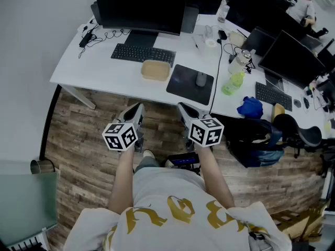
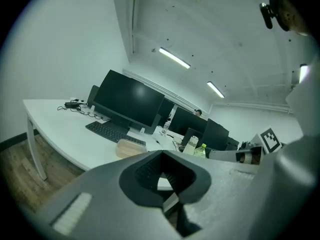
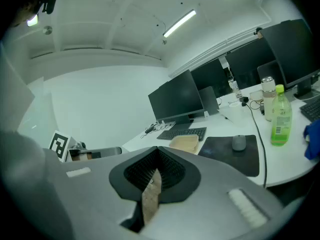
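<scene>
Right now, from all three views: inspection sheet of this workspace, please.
surface: white desk, with a wood floor below it.
job's things: tan tray just in front of the keyboard; nearest thing to both grippers, untouched.
clutter: mouse on dark mat; green bottle; blue cloth.
grippers: left gripper and right gripper over the floor, short of the desk edge; jaws together, nothing between them.
cables: black cable loose at rear left; second cable runs toward the front edge.
surroundings: monitor; office chair; dark bag; person at a far desk.
</scene>
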Tool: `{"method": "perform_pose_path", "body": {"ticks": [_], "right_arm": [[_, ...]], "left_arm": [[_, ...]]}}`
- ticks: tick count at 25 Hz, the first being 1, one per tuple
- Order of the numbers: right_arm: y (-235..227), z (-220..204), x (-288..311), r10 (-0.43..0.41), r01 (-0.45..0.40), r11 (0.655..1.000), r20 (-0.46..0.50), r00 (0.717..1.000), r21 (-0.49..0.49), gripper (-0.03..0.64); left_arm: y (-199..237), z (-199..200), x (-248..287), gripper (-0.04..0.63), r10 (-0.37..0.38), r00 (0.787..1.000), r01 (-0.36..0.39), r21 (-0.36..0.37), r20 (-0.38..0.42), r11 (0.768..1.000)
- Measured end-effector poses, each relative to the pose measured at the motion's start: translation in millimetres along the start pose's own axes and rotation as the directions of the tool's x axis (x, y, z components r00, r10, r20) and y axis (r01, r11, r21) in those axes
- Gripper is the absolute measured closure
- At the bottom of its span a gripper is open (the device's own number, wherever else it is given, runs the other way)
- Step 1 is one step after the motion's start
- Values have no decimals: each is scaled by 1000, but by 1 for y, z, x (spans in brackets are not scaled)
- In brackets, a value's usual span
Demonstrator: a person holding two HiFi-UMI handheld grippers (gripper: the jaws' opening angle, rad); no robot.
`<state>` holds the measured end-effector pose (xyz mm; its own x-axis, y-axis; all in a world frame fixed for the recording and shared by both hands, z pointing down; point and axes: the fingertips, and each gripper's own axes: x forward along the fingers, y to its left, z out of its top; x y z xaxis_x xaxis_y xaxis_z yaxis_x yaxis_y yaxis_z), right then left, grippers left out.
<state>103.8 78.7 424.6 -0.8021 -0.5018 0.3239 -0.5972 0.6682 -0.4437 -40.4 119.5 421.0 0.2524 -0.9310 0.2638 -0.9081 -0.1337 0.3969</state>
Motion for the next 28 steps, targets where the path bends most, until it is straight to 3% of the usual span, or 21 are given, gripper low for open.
{"method": "perform_pose_path", "body": {"ticks": [9, 15, 18, 21, 28], "right_arm": [[-1, -4, -6, -2, 2, 1000, 0, 1000, 16, 592], [-19, -8, -4, -81, 81, 996, -15, 997, 39, 591], [-24, -12, 1, -59, 60, 994, -21, 998, 89, 538], [-31, -13, 11, -51, 55, 992, -33, 998, 116, 522], [-57, -17, 63, -47, 63, 981, -90, 995, 181, 485]], "left_arm": [[2, -4, -6, 595, 6, 1000, -6, -35, 0, 999], [3, 0, -10, 595, 2, 1000, -2, -9, 9, 1000], [13, -4, -10, 593, 25, 1000, -25, -24, 1, 999], [26, -6, -4, 510, 42, 999, -42, -46, -7, 998], [78, -5, 39, 509, 49, 998, -54, -94, -49, 994]]}}
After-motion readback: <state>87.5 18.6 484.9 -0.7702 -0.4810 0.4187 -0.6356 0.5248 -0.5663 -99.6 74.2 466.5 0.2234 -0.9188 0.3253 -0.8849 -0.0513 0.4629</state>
